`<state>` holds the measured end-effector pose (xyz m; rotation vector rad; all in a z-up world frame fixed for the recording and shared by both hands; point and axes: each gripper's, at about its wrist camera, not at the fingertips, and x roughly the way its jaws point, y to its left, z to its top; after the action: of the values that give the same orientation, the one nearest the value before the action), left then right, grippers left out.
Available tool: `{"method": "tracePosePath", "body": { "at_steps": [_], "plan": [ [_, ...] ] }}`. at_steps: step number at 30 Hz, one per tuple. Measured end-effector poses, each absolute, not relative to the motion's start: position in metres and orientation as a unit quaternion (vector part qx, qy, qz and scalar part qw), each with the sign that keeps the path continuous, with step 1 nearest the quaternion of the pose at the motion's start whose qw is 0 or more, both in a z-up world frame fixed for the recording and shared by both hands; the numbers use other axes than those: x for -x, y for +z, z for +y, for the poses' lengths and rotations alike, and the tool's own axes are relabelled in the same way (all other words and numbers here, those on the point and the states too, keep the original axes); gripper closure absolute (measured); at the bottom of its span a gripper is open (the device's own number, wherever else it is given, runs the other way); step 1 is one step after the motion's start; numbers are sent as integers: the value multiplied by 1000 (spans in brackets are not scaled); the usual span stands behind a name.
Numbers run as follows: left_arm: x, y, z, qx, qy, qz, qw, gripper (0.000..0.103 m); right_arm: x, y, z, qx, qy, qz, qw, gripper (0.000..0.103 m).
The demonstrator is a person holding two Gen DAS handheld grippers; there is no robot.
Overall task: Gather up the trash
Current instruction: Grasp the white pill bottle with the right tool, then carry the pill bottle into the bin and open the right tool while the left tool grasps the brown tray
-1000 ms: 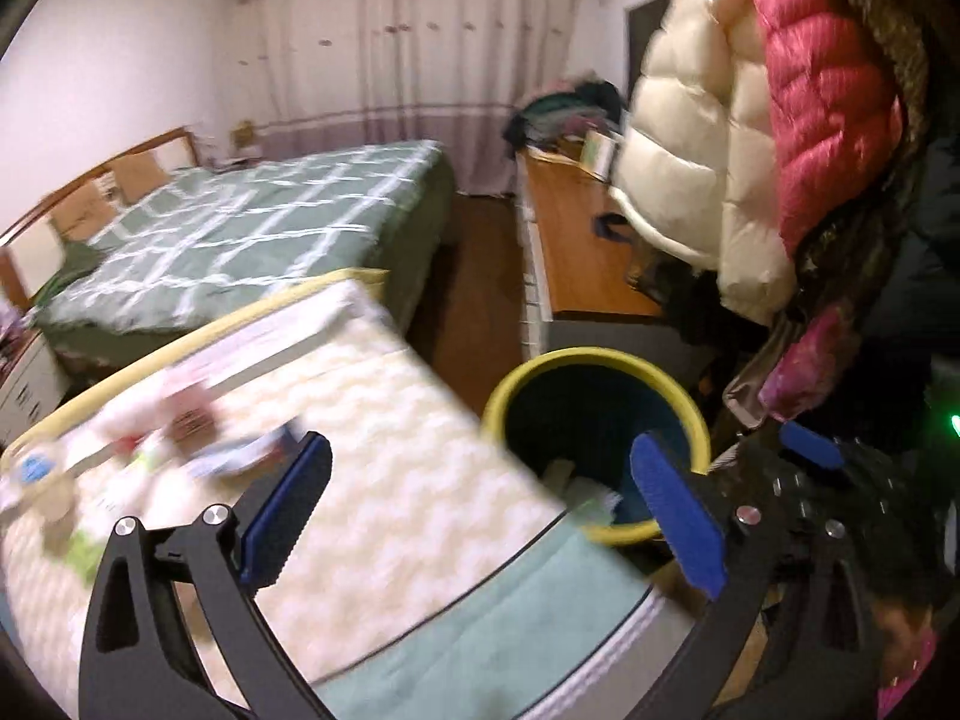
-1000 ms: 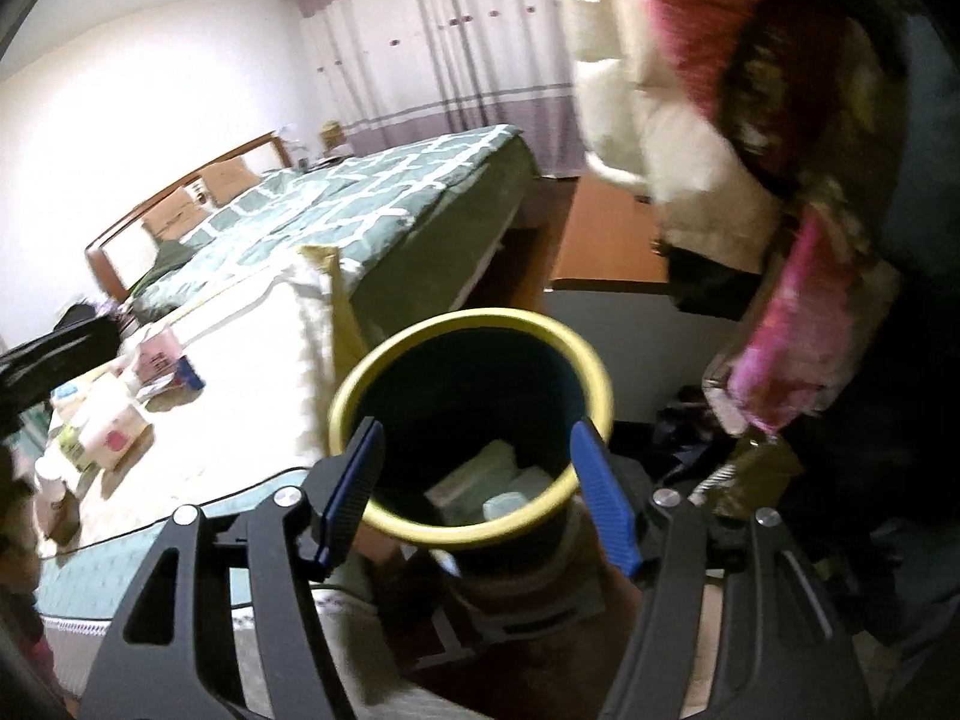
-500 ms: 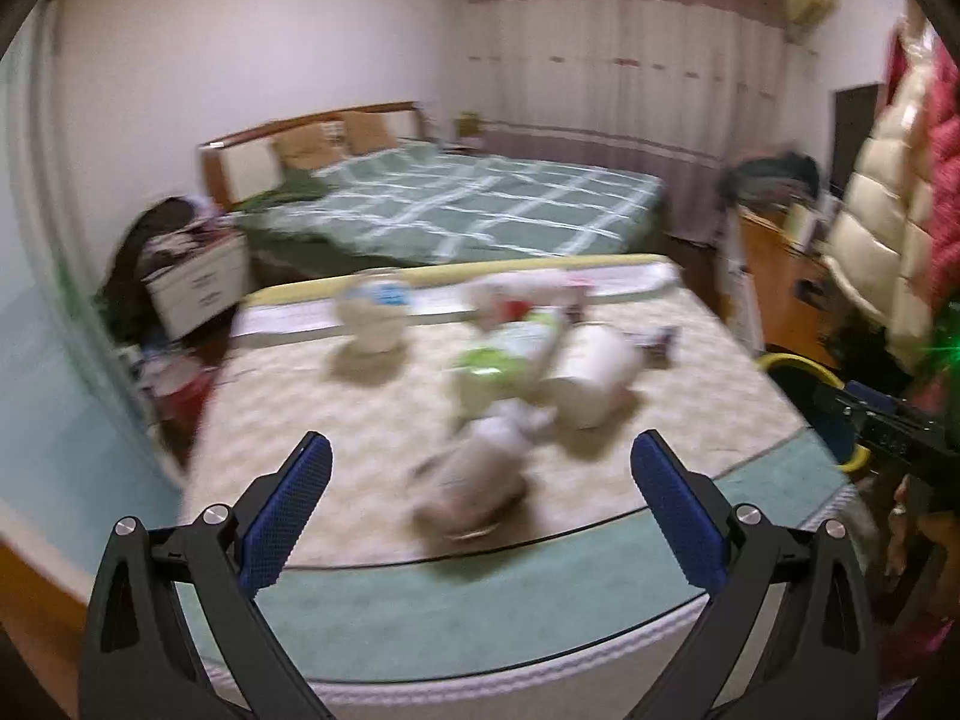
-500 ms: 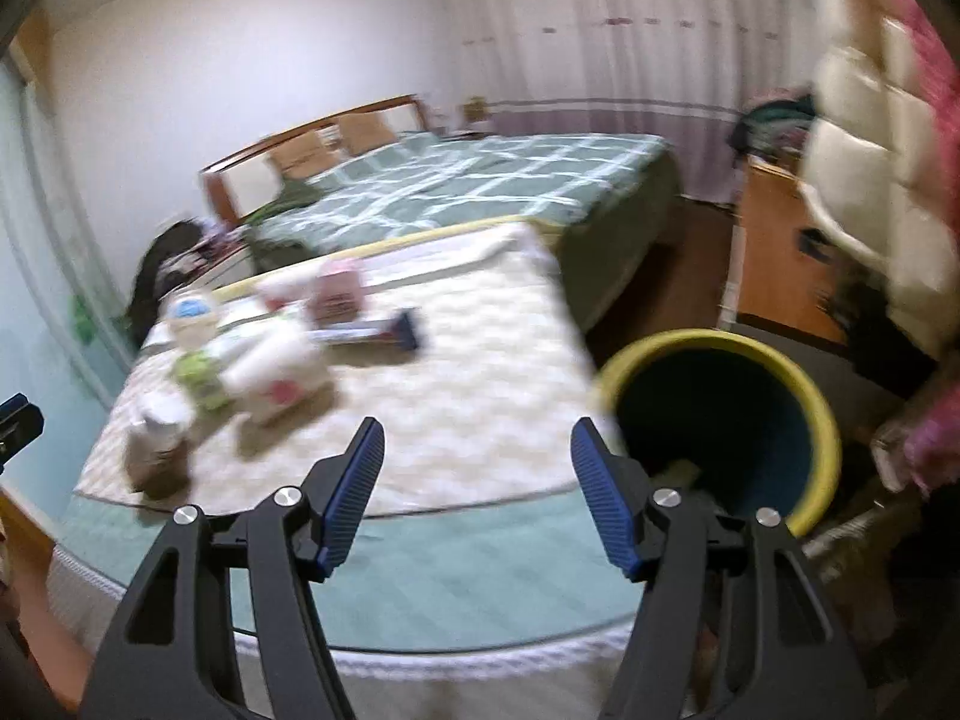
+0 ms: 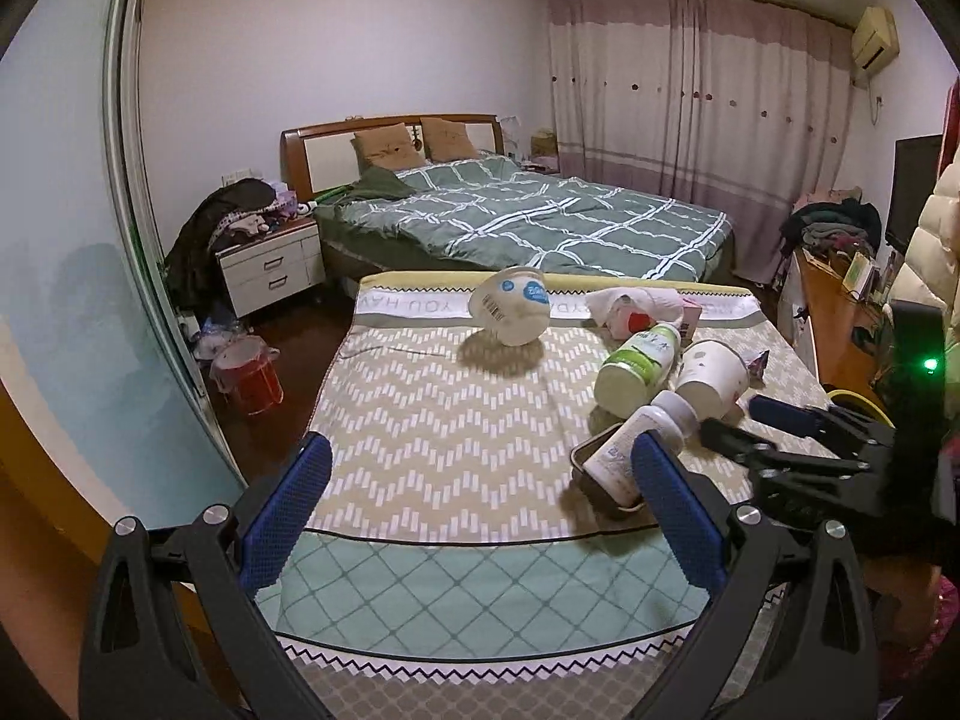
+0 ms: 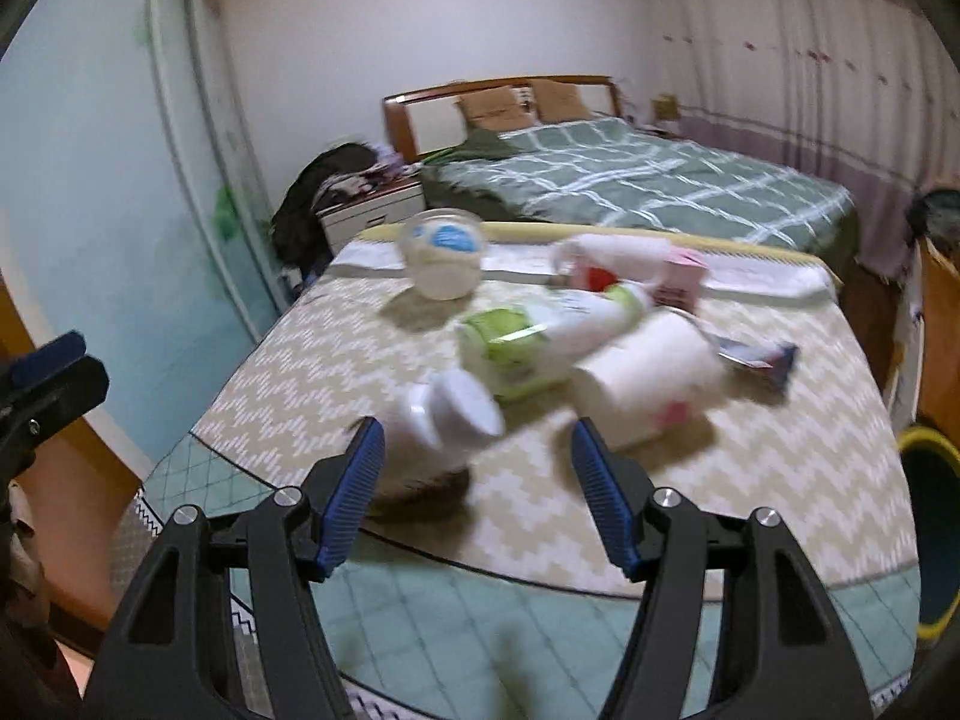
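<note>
Both our tongs are open and empty; our right gripper (image 6: 474,480) lines up on the white bottle (image 6: 444,414) near the mattress's (image 6: 780,480) front edge; we straddle it squarely before squeezing; our left gripper (image 5: 480,516) waits.

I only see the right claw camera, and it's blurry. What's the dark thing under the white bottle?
Observer: A shallow brown tray. The bottle lies tilted on it.
Child: Is my left claw open?
Observer: Yes, the left claw is wide open and holds nothing.
Child: What's on the floor to the left?
Observer: A red bucket, near the nightstand.
</note>
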<state>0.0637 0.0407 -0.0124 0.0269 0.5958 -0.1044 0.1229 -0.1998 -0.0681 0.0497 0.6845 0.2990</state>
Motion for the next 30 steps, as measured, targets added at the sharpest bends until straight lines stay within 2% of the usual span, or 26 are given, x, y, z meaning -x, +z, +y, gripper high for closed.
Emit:
{"method": "tracePosePath", "body": {
  "at_steps": [8, 11, 17, 19, 23, 25, 30],
  "plan": [
    [-71, -23, 37, -10, -57, 303, 951, 5, -155, -85, -193, -64, 150, 384, 909, 41],
    [-72, -26, 34, -12, -59, 304, 951, 5, -161, -91, -193, -80, 151, 398, 902, 33],
    [-71, -26, 33, -12, -61, 306, 950, 5, -172, -101, -190, -112, 166, 424, 883, 33],
    [-70, -27, 32, -12, -62, 307, 950, 5, -172, -101, -190, -118, 170, 422, 883, 42],
    [-71, -29, 30, -15, -65, 309, 949, 5, -167, -95, -195, -128, 170, 404, 890, 52],
    [-71, -30, 28, -17, -67, 310, 948, 5, -165, -90, -198, -130, 171, 395, 893, 55],
    [-71, -30, 21, -20, -75, 311, 947, 5, -151, -72, -209, -140, 173, 358, 907, 55]
  ]
}}
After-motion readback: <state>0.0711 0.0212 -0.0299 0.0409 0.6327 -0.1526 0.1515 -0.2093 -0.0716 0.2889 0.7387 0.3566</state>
